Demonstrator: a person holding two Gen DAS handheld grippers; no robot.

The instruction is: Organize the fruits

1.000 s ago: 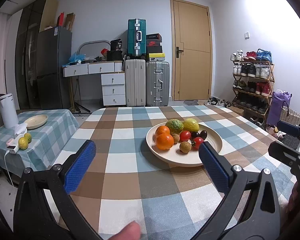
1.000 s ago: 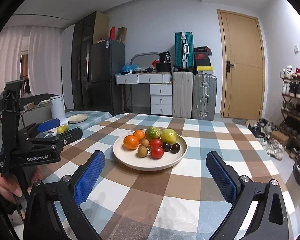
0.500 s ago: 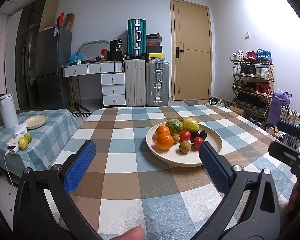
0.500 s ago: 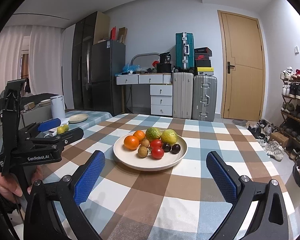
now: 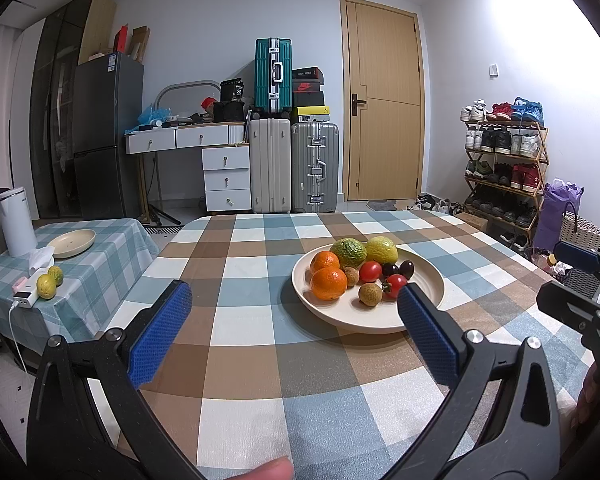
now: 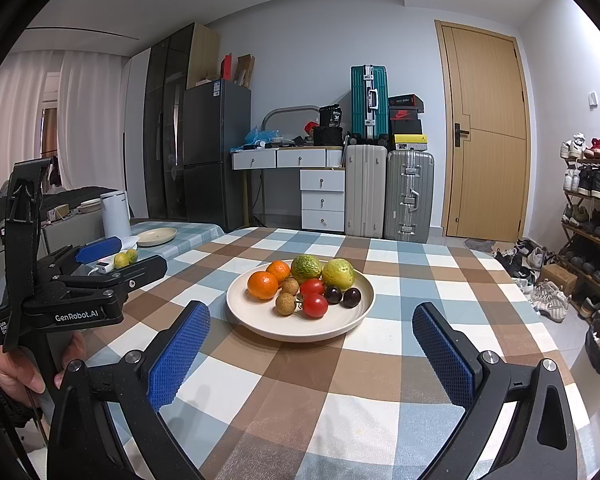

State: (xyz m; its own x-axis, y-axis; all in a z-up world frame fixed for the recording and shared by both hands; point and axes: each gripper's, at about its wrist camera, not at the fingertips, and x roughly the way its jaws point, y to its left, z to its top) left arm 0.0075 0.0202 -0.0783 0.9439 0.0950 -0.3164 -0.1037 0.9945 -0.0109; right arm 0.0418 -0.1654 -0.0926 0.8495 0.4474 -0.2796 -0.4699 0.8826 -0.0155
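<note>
A cream plate (image 5: 424, 280) (image 6: 356, 312) on the checked table holds two oranges (image 5: 329, 283) (image 6: 263, 285), two green-yellow citrus fruits (image 5: 381, 249) (image 6: 338, 273), red tomatoes (image 6: 315, 305), two dark cherries (image 6: 352, 297) and brown longans (image 6: 286, 303). My left gripper (image 5: 294, 330) is open, short of the plate and to its left, nothing between its blue pads. My right gripper (image 6: 310, 354) is open too, just in front of the plate. The left gripper (image 6: 100, 264) also shows in the right wrist view, held by a hand.
A lower side table (image 5: 100, 256) to the left carries an empty cream plate (image 5: 71, 243), two small citrus fruits (image 5: 50, 283), a white kettle (image 5: 16, 222) and a charger. Suitcases, drawers and a fridge line the far wall; a shoe rack (image 5: 504, 172) stands right.
</note>
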